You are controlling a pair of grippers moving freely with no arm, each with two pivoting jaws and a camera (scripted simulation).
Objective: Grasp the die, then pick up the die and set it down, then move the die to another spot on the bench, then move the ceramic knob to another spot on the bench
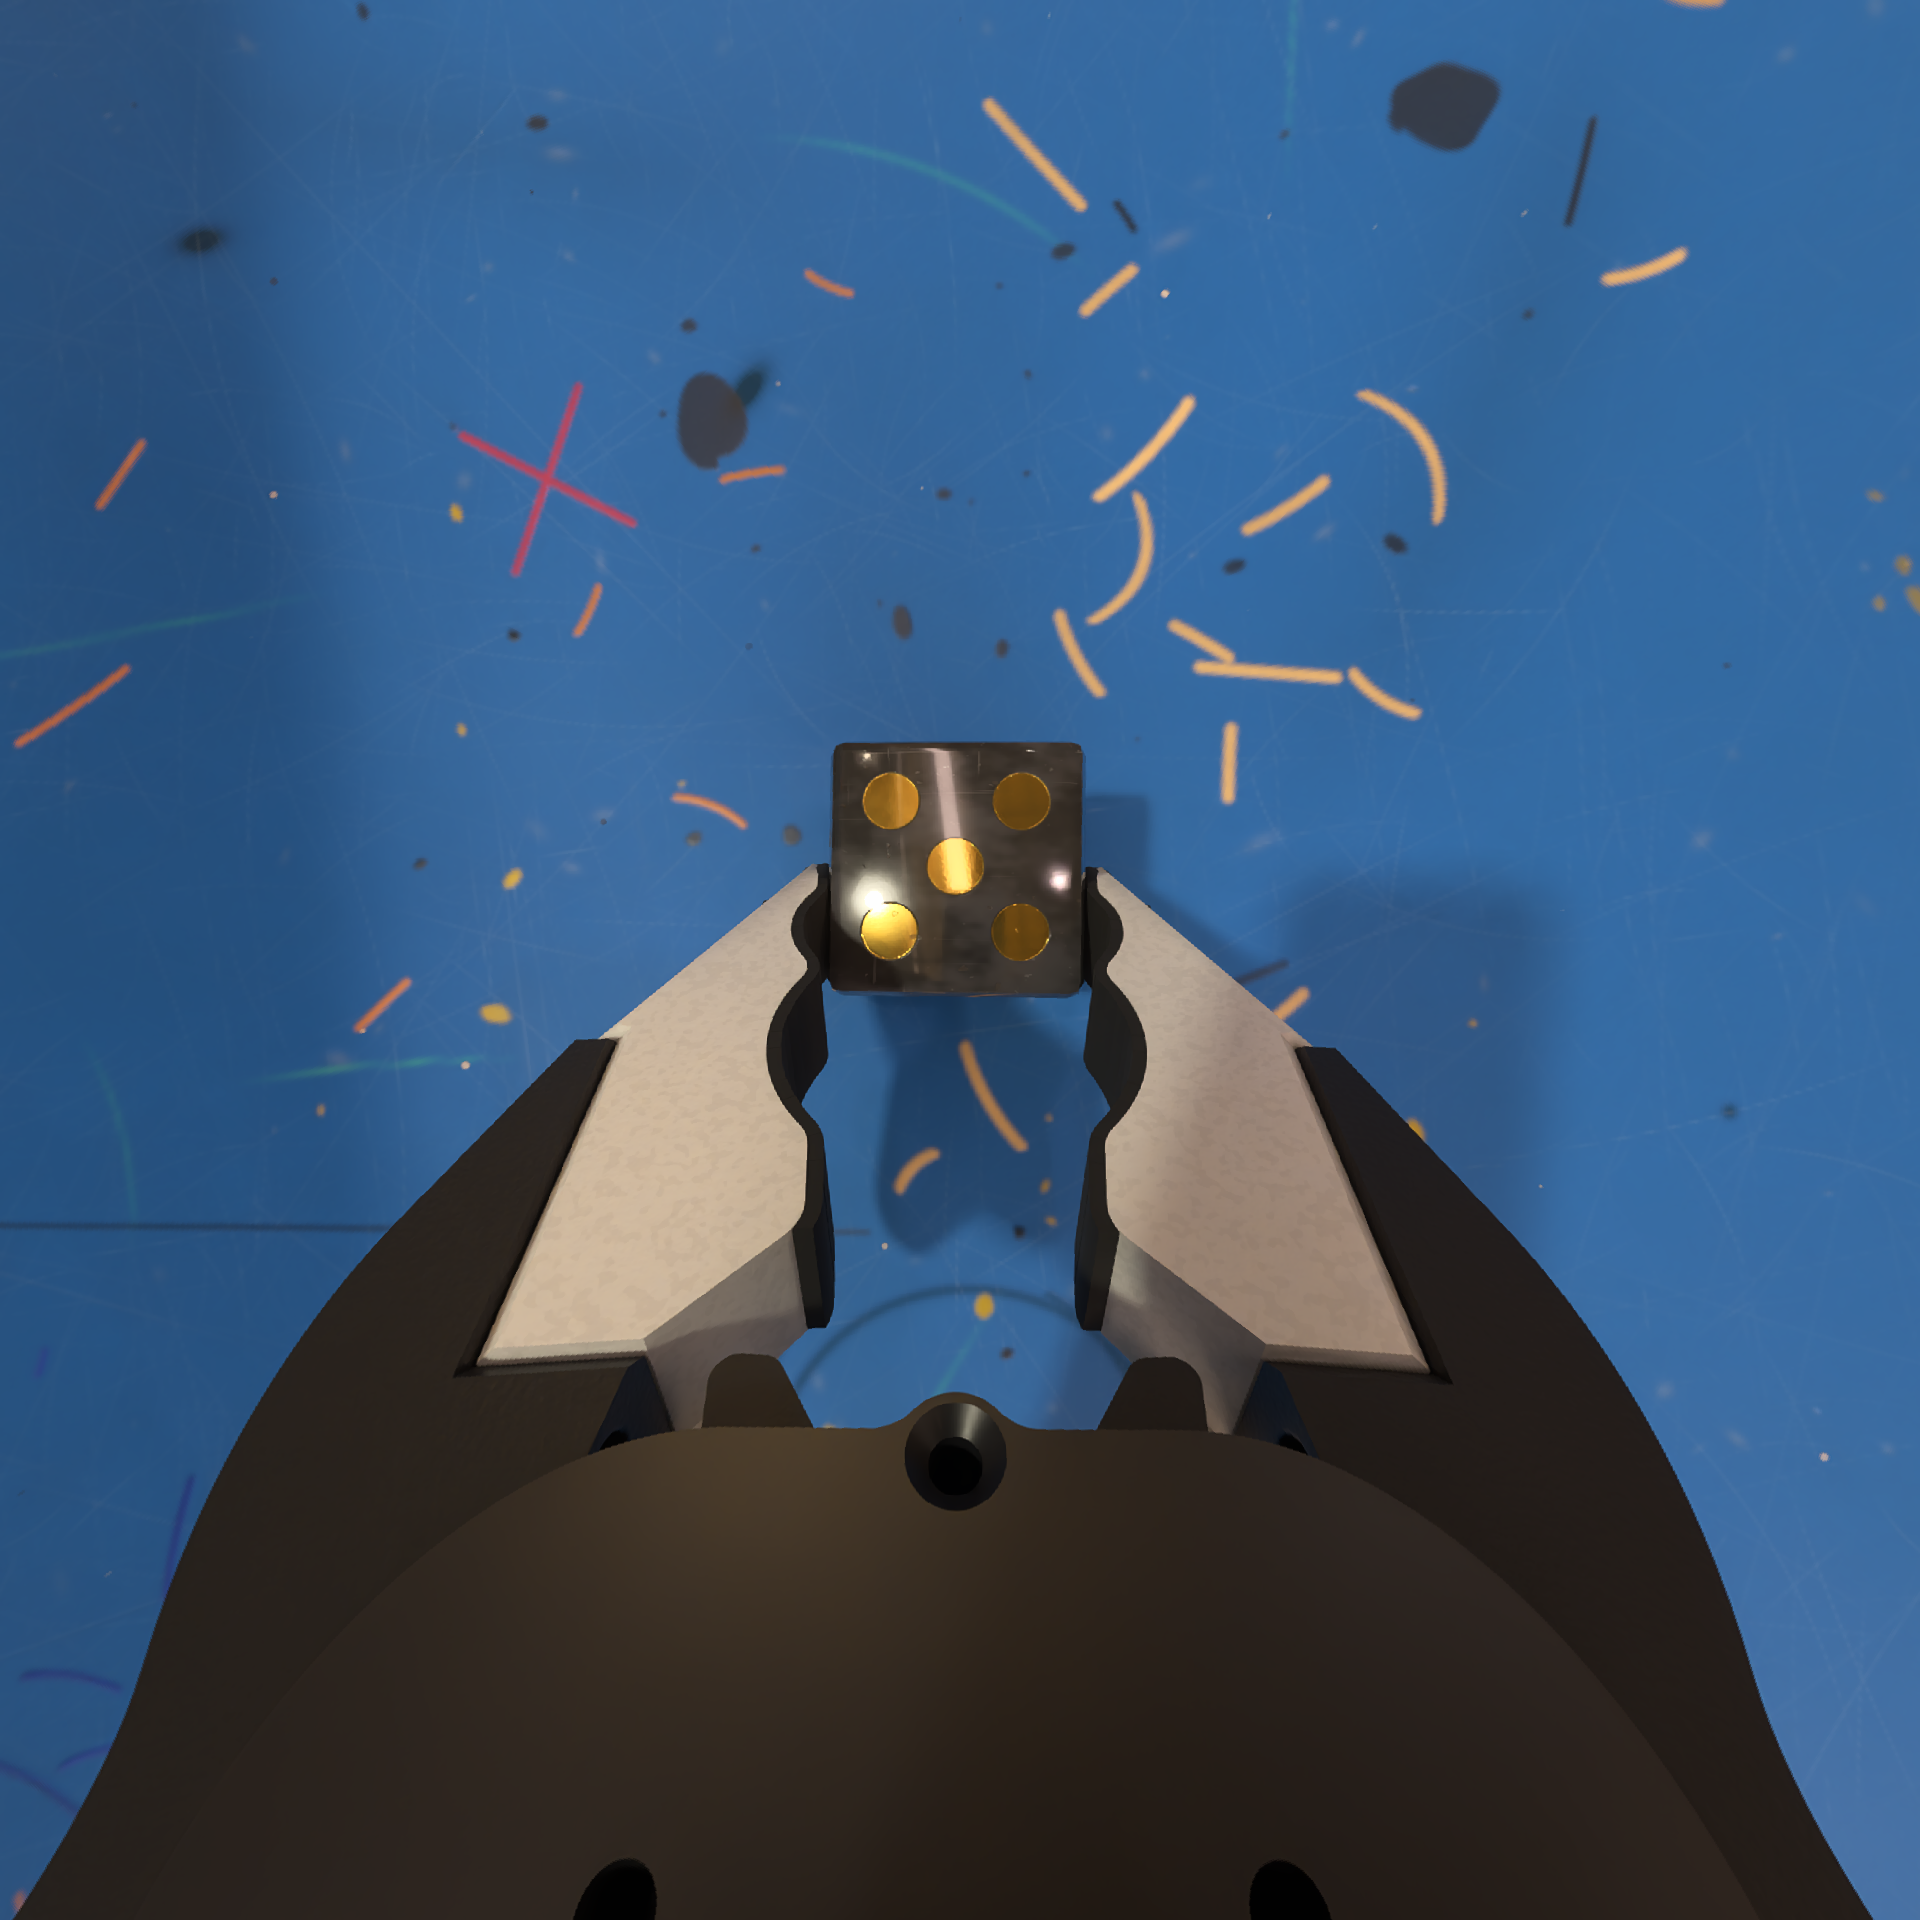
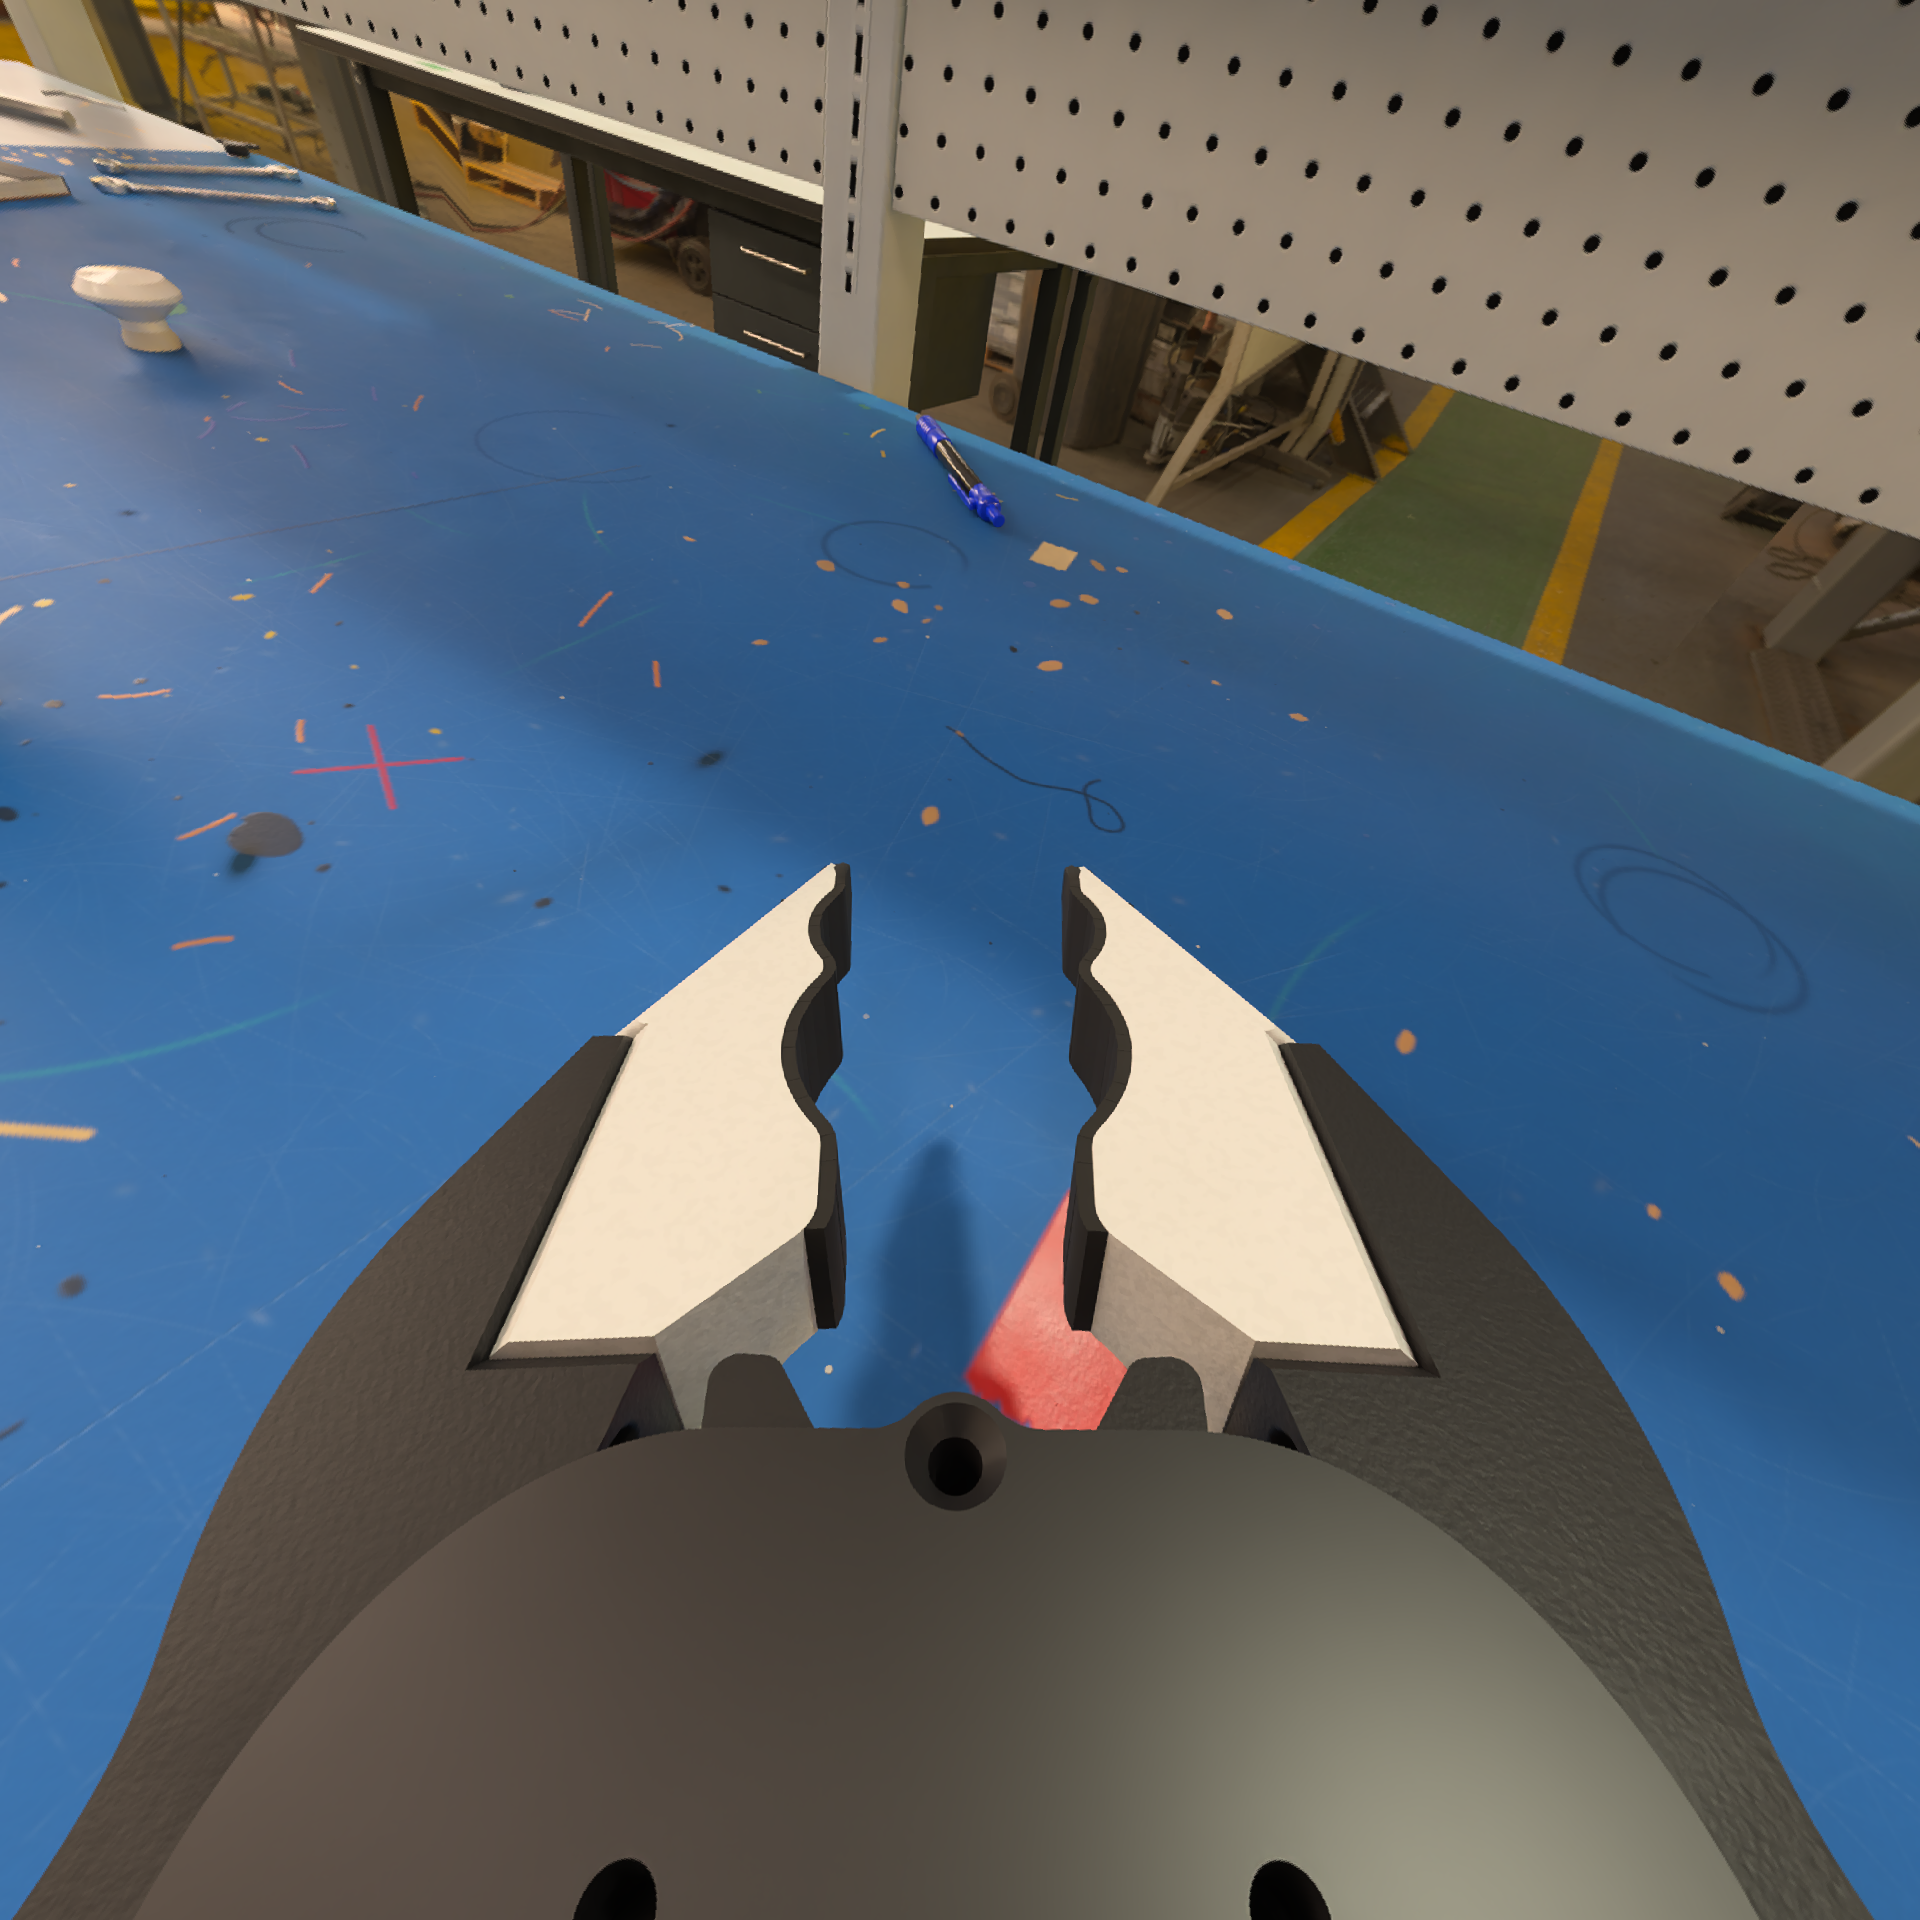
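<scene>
A dark, glossy die (image 1: 956, 800) with gold pips sits between the fingertips of my left gripper (image 1: 956, 883), five pips facing the camera. Both pads touch its sides, so the gripper is shut on it over the blue bench (image 1: 416, 727). I cannot tell whether the die touches the bench. The white ceramic knob (image 2: 130, 301) stands upright at the far left of the right wrist view. My right gripper (image 2: 956, 883) is open and empty above the bench (image 2: 623, 987), far from the knob.
A blue pen (image 2: 961, 473) lies near the bench's far edge. Metal wrenches (image 2: 208, 192) lie at the far left corner. A red flat patch (image 2: 1039, 1340) shows under the right gripper. A pegboard (image 2: 1455, 208) hangs beyond the edge.
</scene>
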